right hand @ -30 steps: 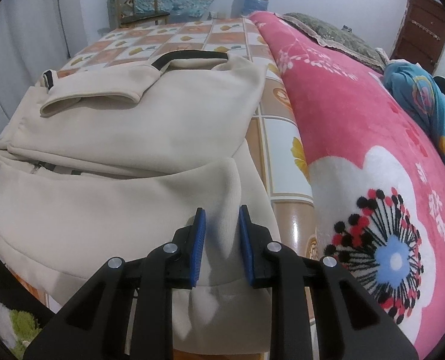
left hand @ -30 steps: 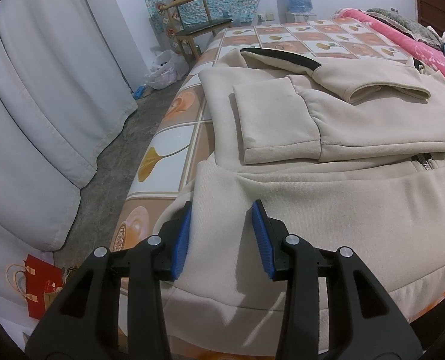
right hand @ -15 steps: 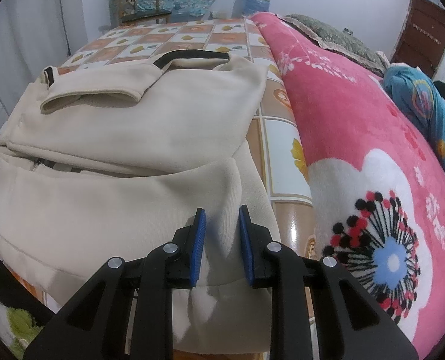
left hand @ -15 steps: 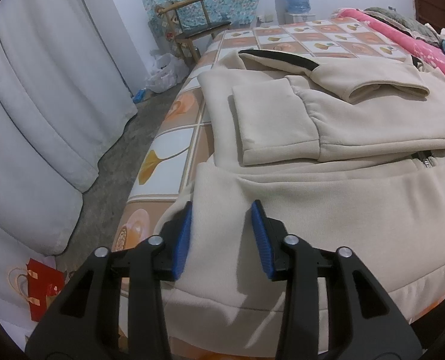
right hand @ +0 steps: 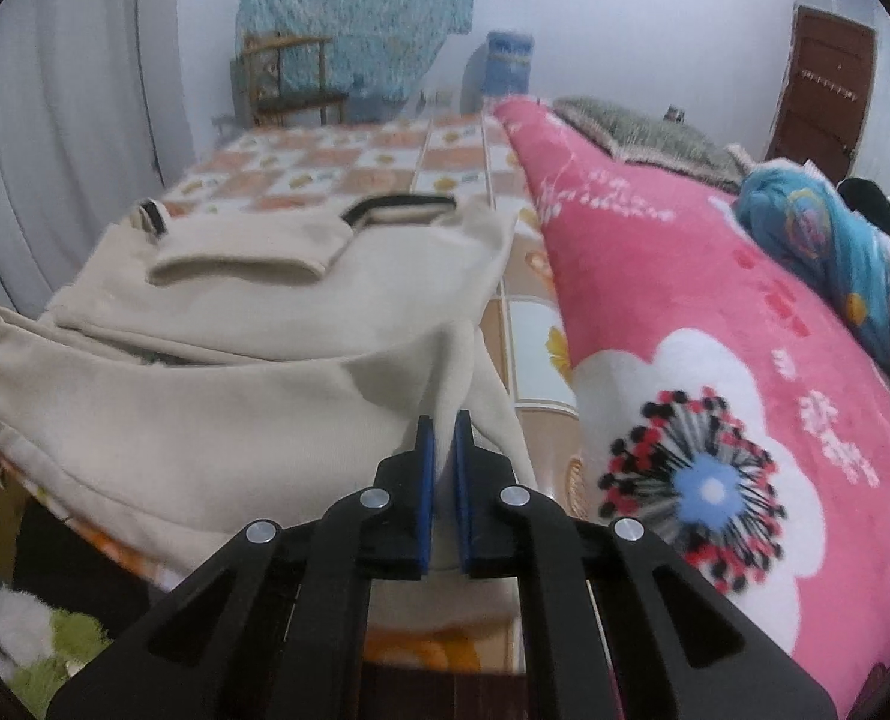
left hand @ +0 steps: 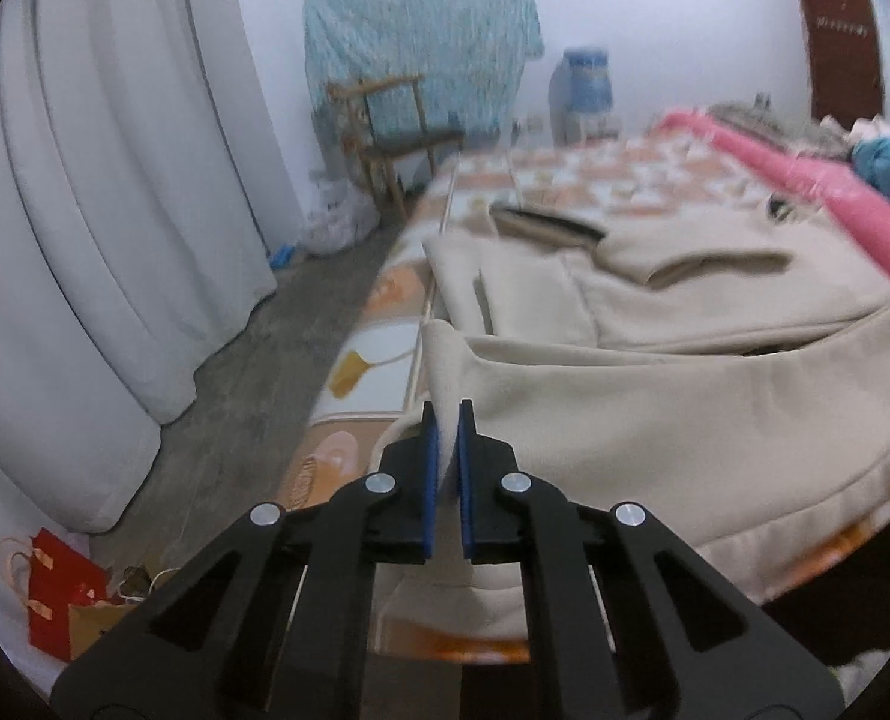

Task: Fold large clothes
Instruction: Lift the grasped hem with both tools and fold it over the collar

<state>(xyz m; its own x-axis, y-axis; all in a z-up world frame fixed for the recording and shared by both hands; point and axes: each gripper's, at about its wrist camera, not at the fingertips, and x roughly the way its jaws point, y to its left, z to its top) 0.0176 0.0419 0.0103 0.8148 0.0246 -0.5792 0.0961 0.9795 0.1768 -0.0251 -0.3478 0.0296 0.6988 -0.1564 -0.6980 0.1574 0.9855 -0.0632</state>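
Note:
A large beige hoodie [left hand: 685, 420] lies on the bed with its sleeves folded across the chest [left hand: 535, 300]. My left gripper [left hand: 448, 420] is shut on the hoodie's near left hem corner, which is pinched between the blue pads and lifted off the bed. In the right wrist view the same hoodie [right hand: 216, 408] spreads to the left. My right gripper [right hand: 443, 429] is shut on its near right hem corner, also raised. The black-lined hood [right hand: 402, 204] lies at the far end.
The bed has an orange-and-white checked sheet [left hand: 378, 354] and a pink flowered blanket [right hand: 715, 420] along its right side. White curtains [left hand: 84, 210] hang left of the bed, with red gift bags [left hand: 54, 588] on the floor. A wooden chair [left hand: 396, 120] and a water jug [left hand: 583, 90] stand at the far wall.
Both grippers have shut on the hem corners, having stood open around the cloth before. Both have risen and tilted up, lifting the hoodie's lower edge off the bed.

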